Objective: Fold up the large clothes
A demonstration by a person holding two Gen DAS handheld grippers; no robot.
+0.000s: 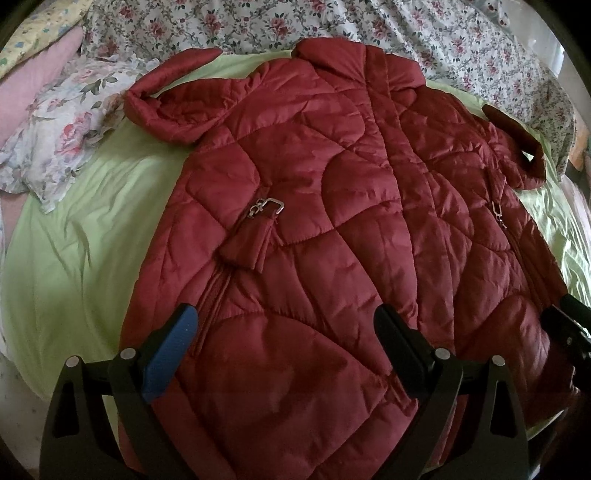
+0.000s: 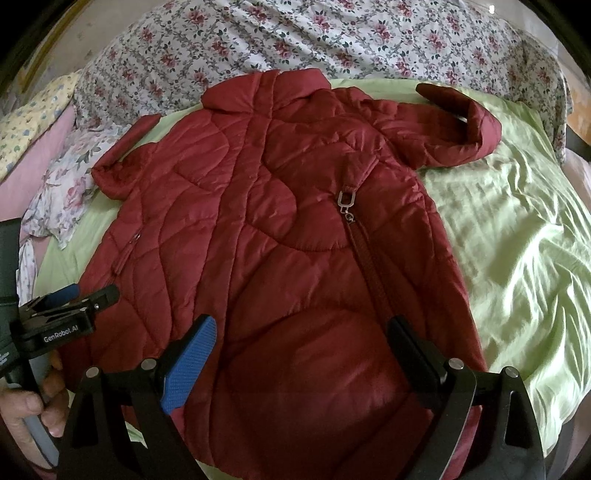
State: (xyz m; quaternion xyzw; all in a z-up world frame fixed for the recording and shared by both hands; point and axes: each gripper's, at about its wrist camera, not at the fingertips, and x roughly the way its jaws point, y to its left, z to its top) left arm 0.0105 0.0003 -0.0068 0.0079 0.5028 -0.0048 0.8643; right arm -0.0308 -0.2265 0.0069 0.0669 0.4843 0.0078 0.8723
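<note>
A dark red quilted jacket (image 1: pixel 314 221) (image 2: pixel 280 229) lies spread front-up on a light green sheet, collar at the far end, both sleeves bent back near the shoulders. My left gripper (image 1: pixel 284 350) hovers over its lower left part, jaws wide apart with nothing between the pads. My right gripper (image 2: pixel 303 362) hangs over the lower right part near the side zipper (image 2: pixel 369 266), also open and empty. The left gripper's body (image 2: pixel 62 317) and the hand (image 2: pixel 33 406) holding it show at the left edge of the right wrist view. The right gripper's tip (image 1: pixel 569 325) shows at the right edge of the left wrist view.
The green sheet (image 1: pixel 74 240) (image 2: pixel 517 240) covers the bed around the jacket. A floral quilt (image 1: pixel 258 22) (image 2: pixel 295 40) is bunched along the far side. A floral pillow (image 1: pixel 62 122) and pink bedding (image 1: pixel 33 85) lie at the far left.
</note>
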